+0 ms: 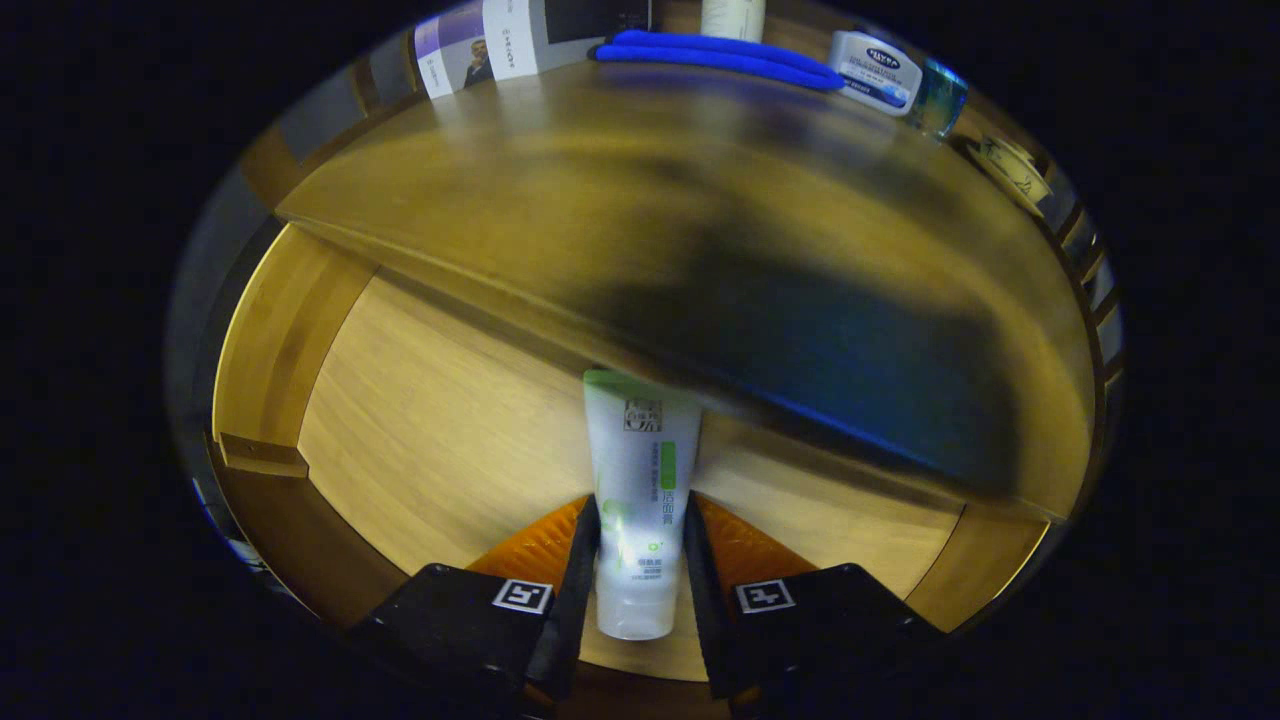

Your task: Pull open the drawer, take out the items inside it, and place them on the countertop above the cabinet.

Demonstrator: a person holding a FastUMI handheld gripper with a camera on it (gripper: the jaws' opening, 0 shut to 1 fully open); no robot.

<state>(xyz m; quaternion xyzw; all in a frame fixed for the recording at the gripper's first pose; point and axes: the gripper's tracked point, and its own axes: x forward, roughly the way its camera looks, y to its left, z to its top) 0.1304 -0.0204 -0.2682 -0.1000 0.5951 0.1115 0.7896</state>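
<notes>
The drawer is smooth light wood. The countertop is shiny brown wood. The tube pinched between the gripper fingers is smooth, glossy plastic. The blue cloth looks soft.

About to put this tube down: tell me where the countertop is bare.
The claw is shut on the tube above the open drawer. The countertop is bare across its near and middle stretch; its far edge is crowded by the blue cloth and small tin.

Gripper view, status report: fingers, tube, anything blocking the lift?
Gripper shut on the white tube, both fingers pressing its sides. Tube above the open drawer floor, green cap toward the countertop edge. Overhanging countertop edge lies just beyond the cap.
</notes>
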